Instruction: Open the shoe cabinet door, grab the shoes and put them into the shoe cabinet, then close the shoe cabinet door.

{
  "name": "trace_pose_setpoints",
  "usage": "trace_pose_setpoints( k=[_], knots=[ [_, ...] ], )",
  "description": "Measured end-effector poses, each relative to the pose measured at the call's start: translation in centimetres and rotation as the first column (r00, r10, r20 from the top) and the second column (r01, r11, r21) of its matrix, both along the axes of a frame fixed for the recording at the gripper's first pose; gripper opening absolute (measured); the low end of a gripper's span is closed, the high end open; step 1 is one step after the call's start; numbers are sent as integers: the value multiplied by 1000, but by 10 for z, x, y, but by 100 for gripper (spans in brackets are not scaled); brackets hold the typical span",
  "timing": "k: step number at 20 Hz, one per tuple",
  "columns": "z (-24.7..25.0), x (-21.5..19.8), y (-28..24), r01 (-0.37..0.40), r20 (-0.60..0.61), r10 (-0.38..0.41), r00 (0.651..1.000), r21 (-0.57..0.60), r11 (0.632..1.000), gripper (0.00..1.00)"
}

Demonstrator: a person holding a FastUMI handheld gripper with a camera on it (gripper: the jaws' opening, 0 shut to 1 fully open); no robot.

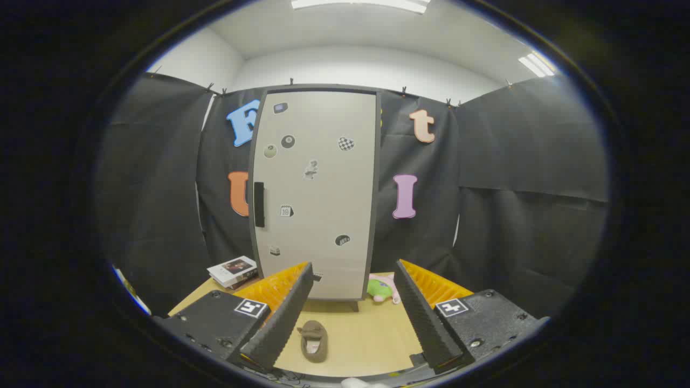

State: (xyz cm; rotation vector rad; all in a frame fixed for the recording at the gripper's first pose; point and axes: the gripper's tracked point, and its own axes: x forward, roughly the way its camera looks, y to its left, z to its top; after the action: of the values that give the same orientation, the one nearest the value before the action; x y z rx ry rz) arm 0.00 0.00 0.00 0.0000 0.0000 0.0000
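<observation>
With its jaws wide apart and empty, the gripper (pixel 353 302) faces the closed shoe cabinet door (pixel 318 188), a brown shoe (pixel 314 339) lying between the fingers; reaching for the shoe first risks leaving the door handle (pixel 259 204) unmanageable.

Black ribbed jaws, orange backing, square markers, screwed black gripper (pixel 353 302) housings
</observation>
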Motion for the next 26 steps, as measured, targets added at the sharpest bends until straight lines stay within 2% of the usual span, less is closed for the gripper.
trace_pose_setpoints(
  k=[9,15,20,26],
  knots=[
    [1,-2,16,3,4,-3,1000,-3,1000,99],
    [-3,14,30,17,-17,-16,1000,19,1000,99],
    [-1,69,81,-59,-25,60,998,42,997,99],
    [16,147,166,-217,12,217,976,49,975,98]
  ],
)
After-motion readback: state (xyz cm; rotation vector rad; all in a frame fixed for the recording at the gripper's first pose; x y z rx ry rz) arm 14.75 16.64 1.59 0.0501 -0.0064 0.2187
